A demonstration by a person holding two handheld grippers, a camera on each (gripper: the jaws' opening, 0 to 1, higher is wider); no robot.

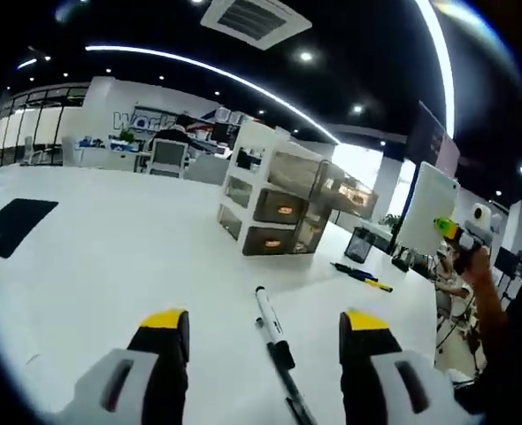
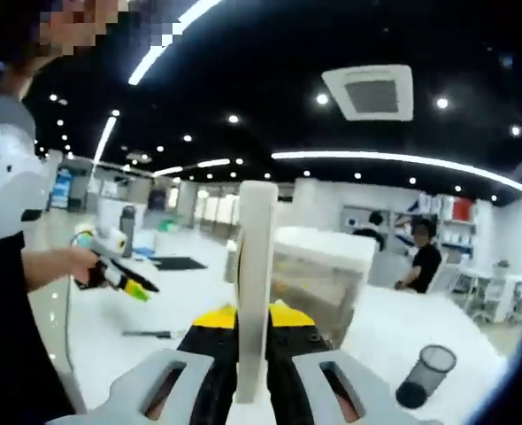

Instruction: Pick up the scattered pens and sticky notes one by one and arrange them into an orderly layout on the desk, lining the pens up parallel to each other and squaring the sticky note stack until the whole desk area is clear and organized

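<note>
Currently: right gripper (image 2: 254, 332) clamped on white rectangular sticky note stack (image 2: 254, 292); left gripper (image 1: 265, 332) released above black-and-white marker pen (image 1: 272, 335) on white desk (image 1: 111, 266).

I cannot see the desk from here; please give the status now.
Left claw open, hovering over black-and-white pen on desk. Right claw shut on upright white pad. Blue-yellow pens beyond, near drawer unit. Nothing blocking.
</note>
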